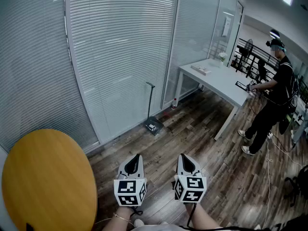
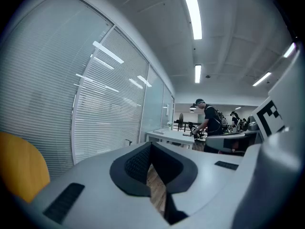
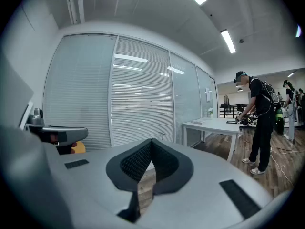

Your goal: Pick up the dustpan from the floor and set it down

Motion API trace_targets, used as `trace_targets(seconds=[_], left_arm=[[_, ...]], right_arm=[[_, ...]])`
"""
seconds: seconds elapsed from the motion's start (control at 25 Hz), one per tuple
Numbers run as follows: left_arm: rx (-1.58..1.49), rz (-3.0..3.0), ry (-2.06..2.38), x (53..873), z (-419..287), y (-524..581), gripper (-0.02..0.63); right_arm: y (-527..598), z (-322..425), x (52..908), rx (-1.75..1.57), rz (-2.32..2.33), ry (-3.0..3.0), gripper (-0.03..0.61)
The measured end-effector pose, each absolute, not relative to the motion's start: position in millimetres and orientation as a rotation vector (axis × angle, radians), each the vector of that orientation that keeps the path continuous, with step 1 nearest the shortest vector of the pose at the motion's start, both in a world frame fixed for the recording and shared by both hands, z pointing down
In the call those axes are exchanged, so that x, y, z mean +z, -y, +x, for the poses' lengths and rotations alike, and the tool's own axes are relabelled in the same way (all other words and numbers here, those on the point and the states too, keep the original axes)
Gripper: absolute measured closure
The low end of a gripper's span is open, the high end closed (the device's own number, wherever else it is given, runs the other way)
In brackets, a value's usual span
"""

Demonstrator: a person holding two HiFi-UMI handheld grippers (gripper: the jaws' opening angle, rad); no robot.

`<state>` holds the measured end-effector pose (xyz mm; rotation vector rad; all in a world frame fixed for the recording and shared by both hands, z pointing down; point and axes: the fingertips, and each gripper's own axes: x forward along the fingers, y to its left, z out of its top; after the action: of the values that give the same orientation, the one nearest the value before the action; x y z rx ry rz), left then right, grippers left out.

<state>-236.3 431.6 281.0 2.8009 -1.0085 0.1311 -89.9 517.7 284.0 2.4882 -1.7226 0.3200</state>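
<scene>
— Head view: where's the dustpan (image 1: 154, 125)?
— On the floor (image 1: 192, 143) at twelve o'clock, beside the blinds (image 1: 120, 57), well apart from the left hand-held gripper (image 1: 135, 158) and right hand-held gripper (image 1: 185, 159), both closed, empty.

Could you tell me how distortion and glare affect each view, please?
Head view: fisheye bends the blinds; the dustpan is small but sharp. Left gripper view: ceiling strip lights glare and mirror on those blinds. Right gripper view: dark vignetted corners.
</scene>
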Motion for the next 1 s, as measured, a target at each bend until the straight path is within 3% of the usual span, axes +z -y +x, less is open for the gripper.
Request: trace_targets(seconds=[1.0], left_arm=[[0.169,2.791,0.955,309,-247,-390,0.597]], right_arm=[[-485,-99,312,0.404,2.547,1.667,0.546]])
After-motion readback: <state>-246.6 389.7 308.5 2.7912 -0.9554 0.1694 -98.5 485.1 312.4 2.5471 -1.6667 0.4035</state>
